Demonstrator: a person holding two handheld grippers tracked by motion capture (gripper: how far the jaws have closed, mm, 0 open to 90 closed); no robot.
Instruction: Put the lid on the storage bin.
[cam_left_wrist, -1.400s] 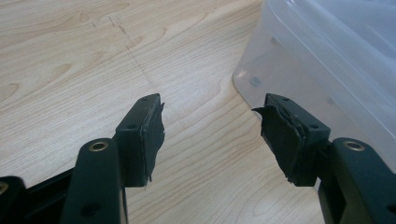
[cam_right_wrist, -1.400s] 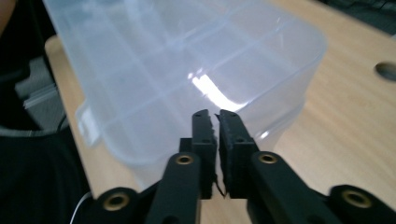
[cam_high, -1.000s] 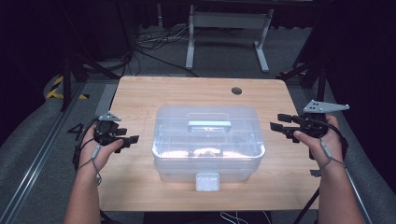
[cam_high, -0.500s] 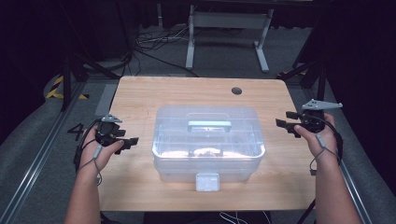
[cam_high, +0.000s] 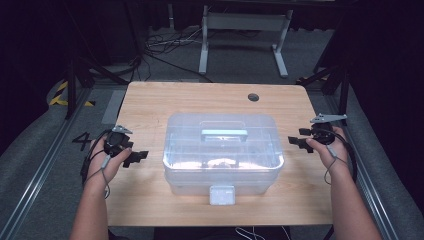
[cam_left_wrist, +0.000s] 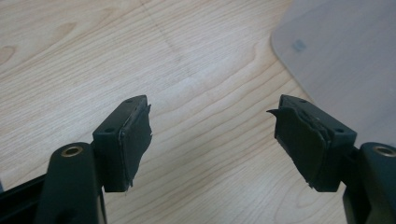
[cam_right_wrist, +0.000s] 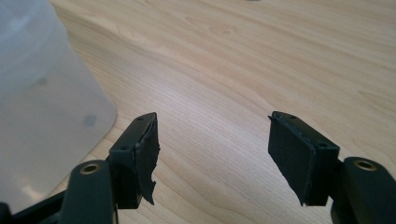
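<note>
A clear plastic storage box (cam_high: 222, 155) with a shut lid, a pale blue handle (cam_high: 224, 134) and a front latch (cam_high: 222, 195) stands in the middle of the wooden table (cam_high: 155, 107). My left gripper (cam_high: 137, 156) hovers open at the box's left side, a short gap away, with nothing between its jaws. In the left gripper view the box corner (cam_left_wrist: 345, 60) lies at the upper right. My right gripper (cam_high: 296, 138) is open to the right of the box, empty too. The right gripper view has the box wall (cam_right_wrist: 42, 107) at its left.
A round cable hole (cam_high: 253, 97) sits in the table's far right part. Beyond the table are a grey metal stand (cam_high: 242, 30) and cables on the floor. Dark rails and a grey mat flank both sides.
The right gripper has moved down and slightly back from the box's side. The left gripper has hardly shifted.
</note>
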